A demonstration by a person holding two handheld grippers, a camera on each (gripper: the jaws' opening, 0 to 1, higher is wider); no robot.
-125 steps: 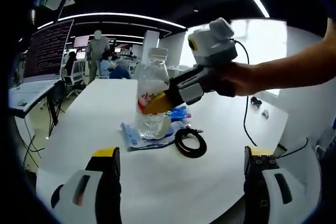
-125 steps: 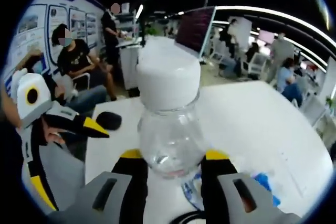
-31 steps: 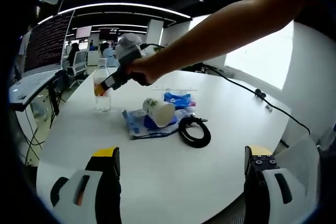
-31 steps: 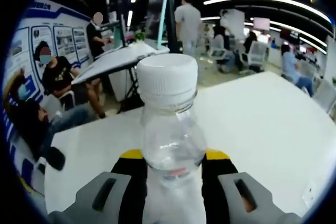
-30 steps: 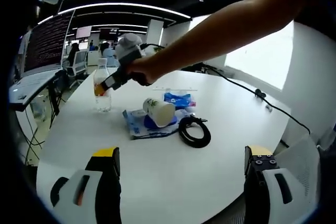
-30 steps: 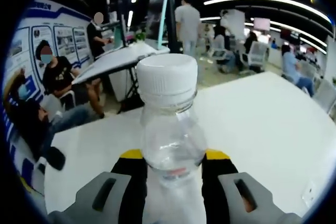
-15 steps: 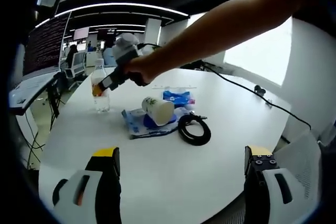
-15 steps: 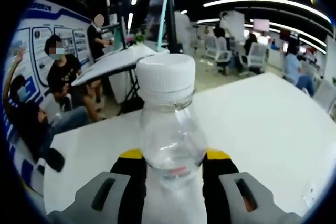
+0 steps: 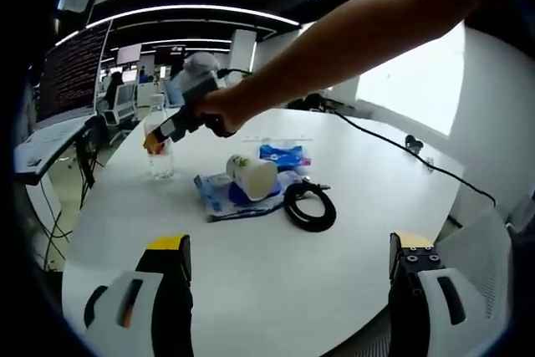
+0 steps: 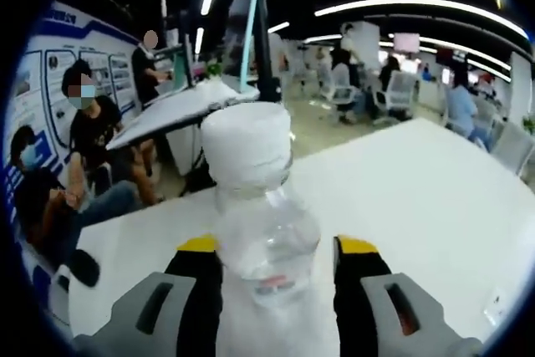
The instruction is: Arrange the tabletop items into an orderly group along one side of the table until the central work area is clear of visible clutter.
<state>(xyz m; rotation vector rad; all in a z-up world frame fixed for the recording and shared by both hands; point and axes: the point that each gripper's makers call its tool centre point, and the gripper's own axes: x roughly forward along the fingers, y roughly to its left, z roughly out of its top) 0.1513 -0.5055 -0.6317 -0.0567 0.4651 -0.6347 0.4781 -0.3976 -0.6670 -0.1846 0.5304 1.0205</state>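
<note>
Clear bottle (image 10: 261, 232) stands between right claw (image 10: 274, 273), cable (image 9: 308, 208) nearby.

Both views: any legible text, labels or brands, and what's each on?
No text reads clearly.
Water bottle: red label mark, blurred.
Paper cup: green print, too small to read.
Blue packet: printing too small to read.
Wall posters: text blurred.
Large screen: lines of text, too small to read.
</note>
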